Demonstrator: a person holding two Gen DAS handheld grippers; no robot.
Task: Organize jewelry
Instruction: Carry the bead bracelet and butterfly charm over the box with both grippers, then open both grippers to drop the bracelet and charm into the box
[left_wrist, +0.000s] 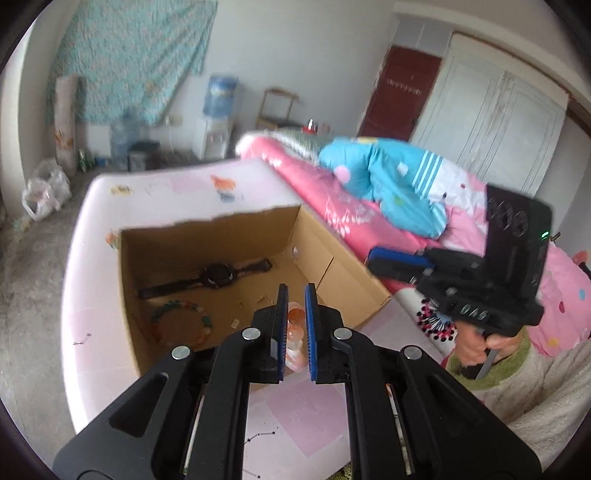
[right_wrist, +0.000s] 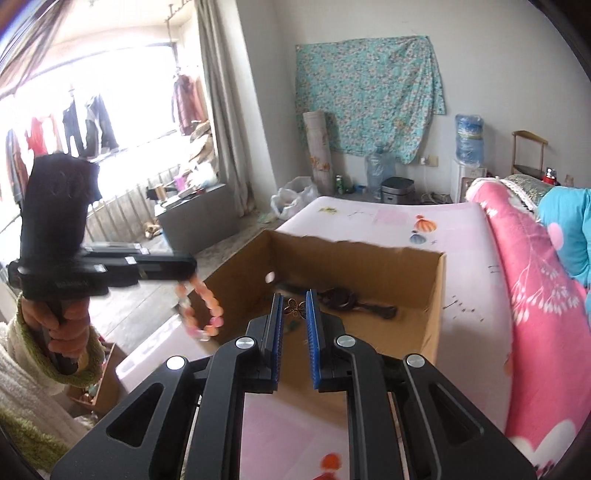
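An open cardboard box (left_wrist: 147, 258) stands on the pink bed mat; it also shows in the right wrist view (right_wrist: 432, 295). Inside lie a black watch (left_wrist: 214, 277) and a multicoloured bead bracelet (left_wrist: 181, 321). My left gripper (left_wrist: 295, 295) is shut on an orange-pink bead bracelet (left_wrist: 295, 332), which hangs from its tips over the box's near edge; it dangles in the right wrist view (right_wrist: 203, 310) too. My right gripper (right_wrist: 294, 299) is shut on a small brown butterfly-shaped piece (right_wrist: 295, 307) above the box. The watch (right_wrist: 347, 299) lies below it.
The pink mat (left_wrist: 184, 184) covers the bed. Pink and blue quilts (left_wrist: 369, 177) are piled on the right. A concrete floor with plastic bags (left_wrist: 44, 192), water bottles and a dispenser (left_wrist: 218, 107) lies beyond. A window with hanging clothes (right_wrist: 74, 122) is on the left.
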